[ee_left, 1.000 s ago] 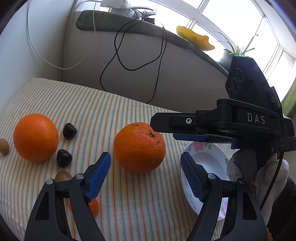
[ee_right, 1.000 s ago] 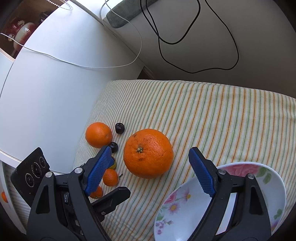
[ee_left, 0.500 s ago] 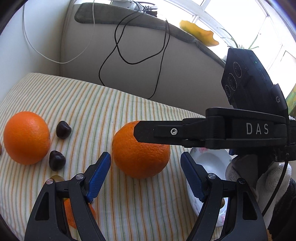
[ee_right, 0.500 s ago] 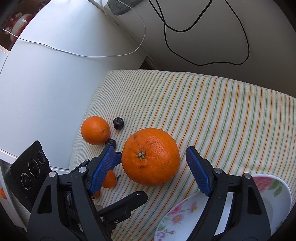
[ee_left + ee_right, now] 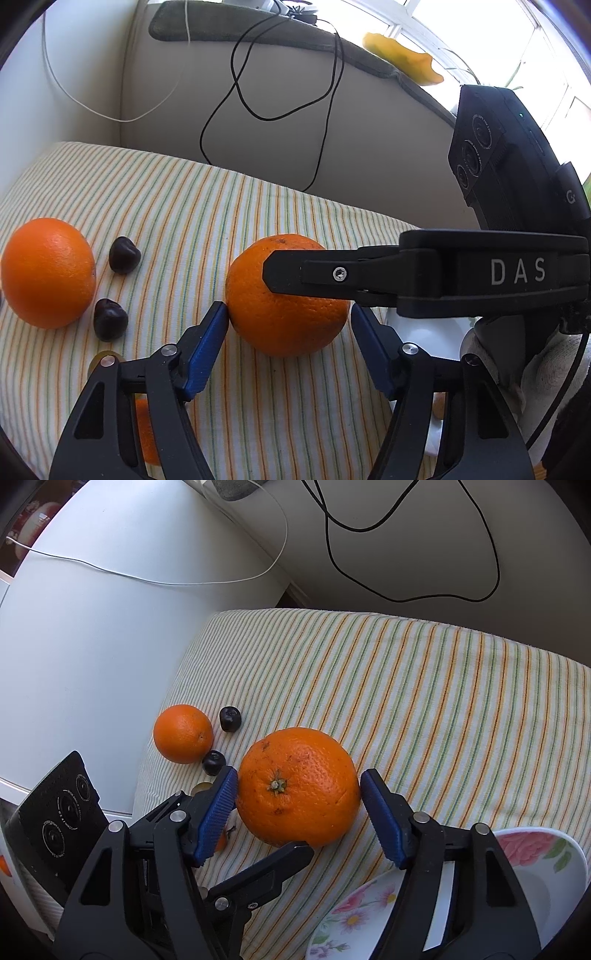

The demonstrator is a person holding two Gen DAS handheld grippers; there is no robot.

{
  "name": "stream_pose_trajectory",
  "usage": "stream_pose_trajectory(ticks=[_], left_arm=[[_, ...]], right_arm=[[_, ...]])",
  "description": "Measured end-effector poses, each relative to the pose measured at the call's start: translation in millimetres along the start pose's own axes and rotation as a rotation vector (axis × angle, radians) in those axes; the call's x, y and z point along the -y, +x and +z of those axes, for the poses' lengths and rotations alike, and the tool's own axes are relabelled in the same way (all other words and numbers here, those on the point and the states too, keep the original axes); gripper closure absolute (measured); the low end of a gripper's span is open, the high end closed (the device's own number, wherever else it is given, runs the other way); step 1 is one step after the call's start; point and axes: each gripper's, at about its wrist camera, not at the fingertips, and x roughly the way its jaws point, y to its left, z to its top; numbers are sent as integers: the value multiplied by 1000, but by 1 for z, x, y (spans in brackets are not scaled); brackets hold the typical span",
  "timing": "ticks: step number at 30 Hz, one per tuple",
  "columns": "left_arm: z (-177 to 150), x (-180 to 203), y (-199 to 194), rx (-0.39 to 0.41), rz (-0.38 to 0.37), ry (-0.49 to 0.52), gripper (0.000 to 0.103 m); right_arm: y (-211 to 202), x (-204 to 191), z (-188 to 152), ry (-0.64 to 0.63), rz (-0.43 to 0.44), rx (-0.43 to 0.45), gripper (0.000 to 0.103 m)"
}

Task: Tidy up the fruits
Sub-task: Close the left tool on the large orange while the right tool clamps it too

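Note:
A large orange (image 5: 299, 771) lies on the striped cloth (image 5: 424, 709). My right gripper (image 5: 299, 790) has it between its blue pads. The jaws are closing and both pads touch its sides. My left gripper (image 5: 290, 314) comes at the same large orange (image 5: 288, 325) from the near side, its jaws closing too. Its left pad tip sits at the fruit's flank, and a thin gap shows at the right pad. One of the right gripper's fingers (image 5: 332, 273) crosses in front of the fruit. A smaller orange (image 5: 48, 273) rests at the far left.
Two dark cherries (image 5: 123, 254) (image 5: 110, 319) lie between the oranges. A small orange fruit (image 5: 146, 432) is partly hidden under the left gripper. Floral bowls (image 5: 535, 856) stand at the right, near a gloved hand (image 5: 535, 369). A black cable (image 5: 236, 92) hangs on the wall behind.
Both pairs of jaws have narrowed around the large orange. The right gripper has come down and forward, and its finger now reaches across the orange in the left wrist view.

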Motion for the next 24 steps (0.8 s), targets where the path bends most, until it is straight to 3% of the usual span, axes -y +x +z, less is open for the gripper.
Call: stream_pose_trajectory(ticks=[14,24], left_arm=[[-6,6,-19,45,21,12,36],[-11,28,-43,88,22,46,36]], right_arm=[[-13,-6,-7,0,12,18,32],[-49,-14,-17,-14,10,52,32]])
